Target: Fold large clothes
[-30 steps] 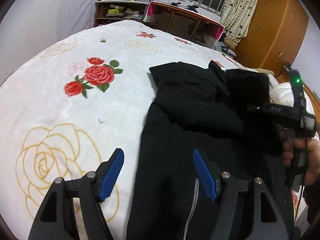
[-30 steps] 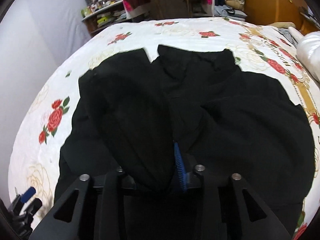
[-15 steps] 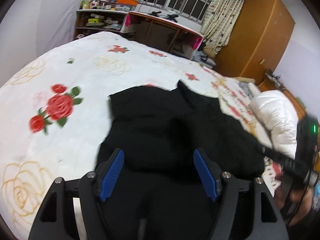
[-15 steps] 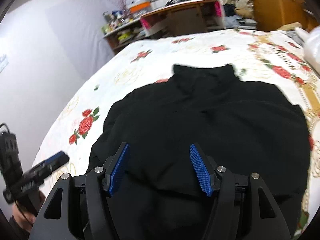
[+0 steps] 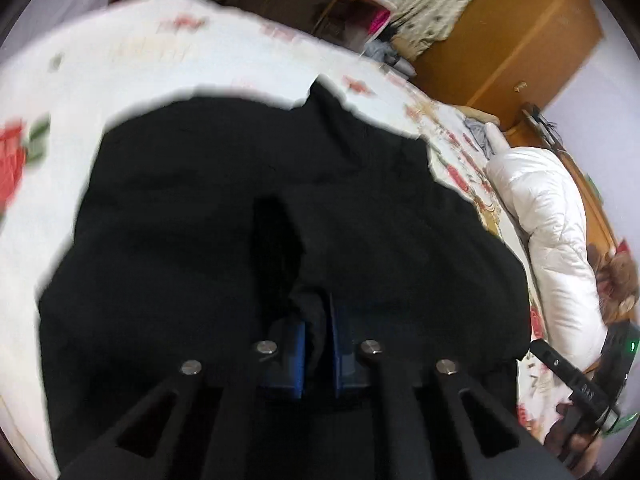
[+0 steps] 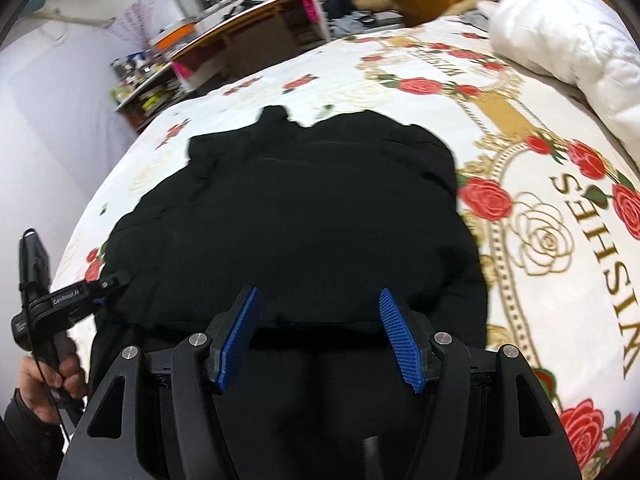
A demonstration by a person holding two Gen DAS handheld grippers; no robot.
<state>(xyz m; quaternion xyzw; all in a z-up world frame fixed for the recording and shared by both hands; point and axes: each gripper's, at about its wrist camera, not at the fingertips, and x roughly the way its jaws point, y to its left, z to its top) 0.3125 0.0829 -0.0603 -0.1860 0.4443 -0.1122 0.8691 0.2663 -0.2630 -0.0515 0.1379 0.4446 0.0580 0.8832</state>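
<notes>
A large black jacket lies spread on a rose-print bed sheet; it also fills the left wrist view. My left gripper is shut on a pinch of the jacket's black cloth at its near edge. It also shows in the right wrist view, at the jacket's left edge. My right gripper is open and empty, with its blue pads over the jacket's near edge. The right gripper's body shows at the lower right of the left wrist view.
A white duvet is bunched at the right side of the bed. A desk, cluttered shelves and a wooden wardrobe stand beyond the bed. Bare sheet shows left and right of the jacket.
My right gripper let go of the black cloth and opened. My left gripper moved right over the jacket and shut on its cloth.
</notes>
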